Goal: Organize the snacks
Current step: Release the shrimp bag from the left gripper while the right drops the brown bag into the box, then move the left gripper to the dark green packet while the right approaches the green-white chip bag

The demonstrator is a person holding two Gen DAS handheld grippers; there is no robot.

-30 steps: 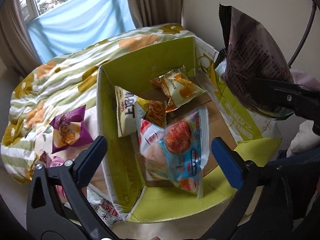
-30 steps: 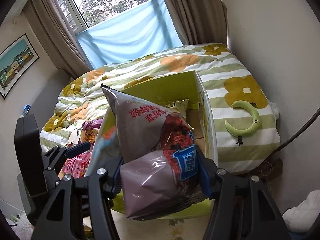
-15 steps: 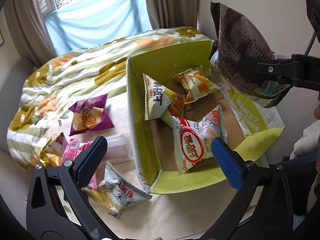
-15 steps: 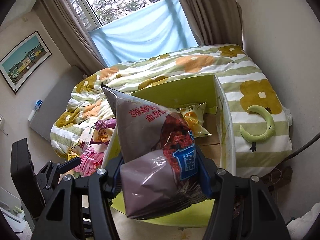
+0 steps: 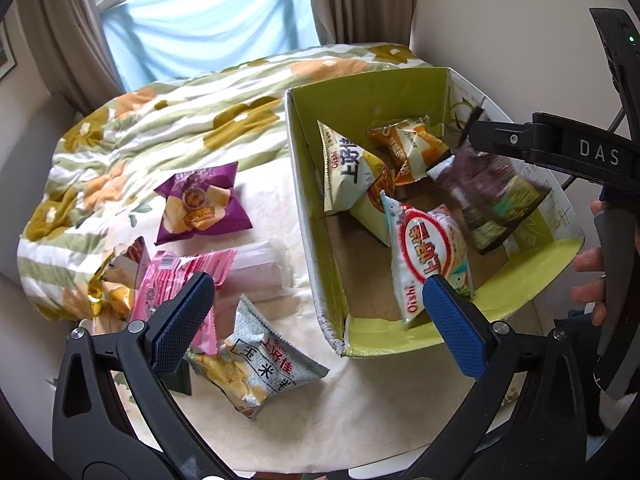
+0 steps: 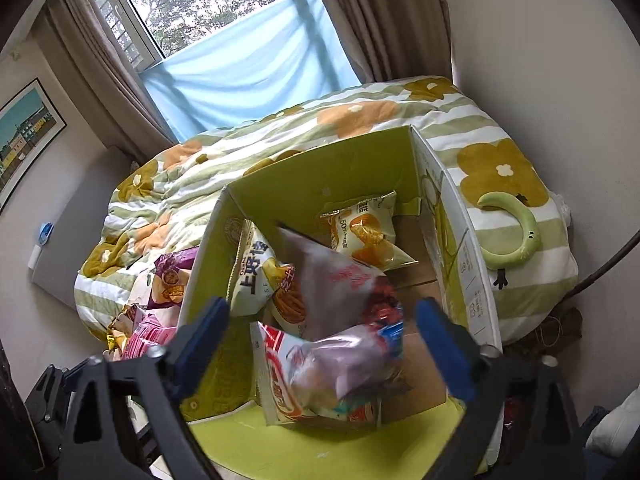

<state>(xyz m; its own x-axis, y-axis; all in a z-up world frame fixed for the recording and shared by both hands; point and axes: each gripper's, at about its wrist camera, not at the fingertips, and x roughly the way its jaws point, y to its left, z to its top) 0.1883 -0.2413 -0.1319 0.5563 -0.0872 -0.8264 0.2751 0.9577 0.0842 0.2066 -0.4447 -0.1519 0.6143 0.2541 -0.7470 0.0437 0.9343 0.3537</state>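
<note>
A green cardboard box (image 5: pixel 304 208) (image 6: pixel 320 184) stands open on the bed and holds several snack bags. My right gripper (image 6: pixel 320 336) is open above the box; a dark red-and-purple bag (image 6: pixel 344 320) falls, blurred, between its jaws into the box, also seen in the left wrist view (image 5: pixel 492 200). My left gripper (image 5: pixel 312 312) is open and empty over the bed left of the box. Loose bags lie there: a purple one (image 5: pixel 200 204), a pink one (image 5: pixel 176 284), a grey-and-yellow one (image 5: pixel 260 364).
A floral quilt (image 5: pixel 140 140) covers the bed back to the window. A green crescent toy (image 6: pixel 516 236) lies right of the box. A wall runs close on the right. A gold wrapper (image 5: pixel 108 288) lies at the left bed edge.
My right gripper has opened and let go of the dark bag, which drops into the box. My left gripper has pulled back and to the left, bringing the loose bags on the bed into view.
</note>
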